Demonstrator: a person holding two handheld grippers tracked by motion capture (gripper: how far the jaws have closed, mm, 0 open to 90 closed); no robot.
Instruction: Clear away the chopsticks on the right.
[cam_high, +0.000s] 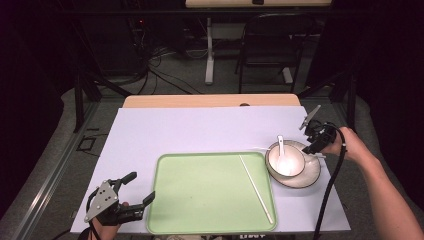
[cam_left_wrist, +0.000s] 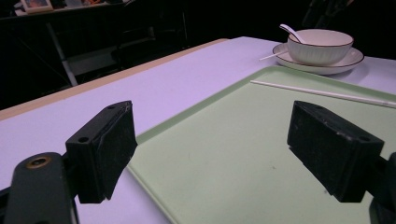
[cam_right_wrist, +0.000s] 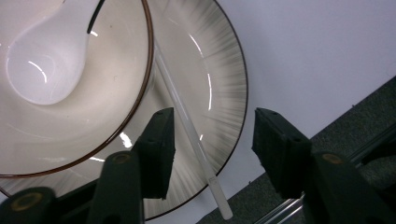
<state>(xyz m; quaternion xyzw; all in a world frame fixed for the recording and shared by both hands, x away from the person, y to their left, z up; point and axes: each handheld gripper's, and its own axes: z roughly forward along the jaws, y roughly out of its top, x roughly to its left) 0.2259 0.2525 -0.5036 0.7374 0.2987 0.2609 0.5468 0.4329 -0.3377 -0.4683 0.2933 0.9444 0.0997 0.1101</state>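
My right gripper (cam_right_wrist: 210, 149) hangs over the plate (cam_right_wrist: 224, 70) near the table's right edge, jaws half narrowed around a white chopstick (cam_right_wrist: 187, 121) lying across the plate's rim beside the bowl (cam_right_wrist: 70, 126), pads not yet pressing it. The spoon (cam_right_wrist: 46, 65) sits in the bowl. My left gripper (cam_left_wrist: 212, 149) stands wide open at the green tray's (cam_left_wrist: 224, 154) near-left corner, holding nothing.

Bowl (cam_right_wrist: 70, 93) cut off by top and left edges in right gripper view. Spoon (cam_right_wrist: 51, 60) handle cut off at top. Chopstick (cam_right_wrist: 191, 140) far end hidden behind bowl. Tray (cam_left_wrist: 243, 154) runs past bottom, right edges in left gripper view.
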